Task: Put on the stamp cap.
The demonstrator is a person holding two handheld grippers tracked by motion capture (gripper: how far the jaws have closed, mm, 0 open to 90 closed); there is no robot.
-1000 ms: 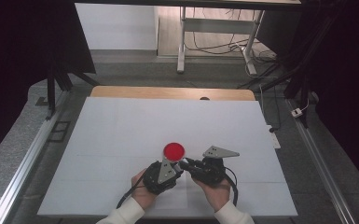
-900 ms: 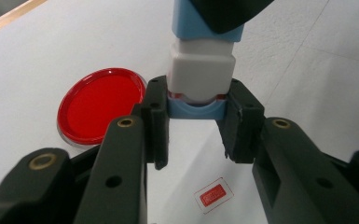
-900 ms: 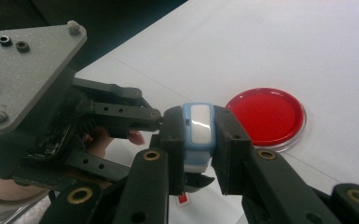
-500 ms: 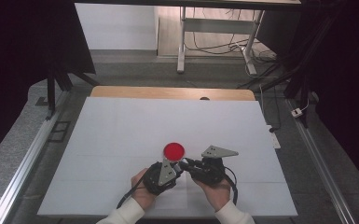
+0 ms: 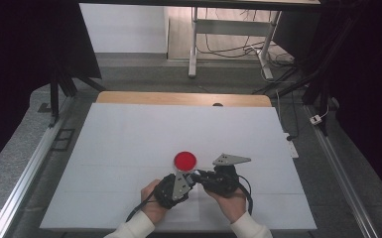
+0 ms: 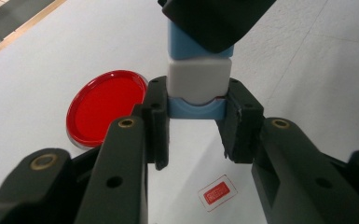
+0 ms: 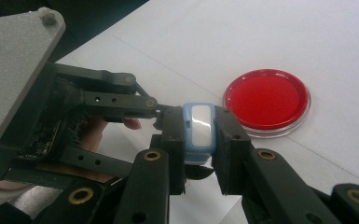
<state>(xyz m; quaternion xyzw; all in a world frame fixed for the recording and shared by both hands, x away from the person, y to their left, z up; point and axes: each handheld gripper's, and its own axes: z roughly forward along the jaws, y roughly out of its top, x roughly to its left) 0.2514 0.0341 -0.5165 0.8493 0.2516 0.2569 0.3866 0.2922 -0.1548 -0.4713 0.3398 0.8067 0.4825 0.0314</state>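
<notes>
A person seated at a white table (image 5: 129, 148) is holding a small blue-and-white block (image 6: 198, 79) between two hand-held grippers, just in front of a round red dish (image 5: 184, 160); the left gripper (image 6: 196, 122) is pinching the block's lower blue end, its black jaws pressing on either side, while the right gripper (image 7: 199, 140) is clamping the other end of the same block, its jaws pressing the blue sides with the white face turned toward its camera; the two tools are meeting nose to nose above the tabletop, near the person's edge of it, with both hands (image 5: 154, 210) drawn in close; gripping one piece from opposite ends like this is, by my reading, a way of pulling or twisting it apart, or of passing it from one tool to the other, and I cannot tell which; the block is hanging clear of the surface and beside the dish rather than over it; the dish is sitting bare, likely waiting to receive whatever comes next; a small red-and-white sticker (image 6: 217, 192) is lying flat on the table beneath the left gripper, apart from the work
</notes>
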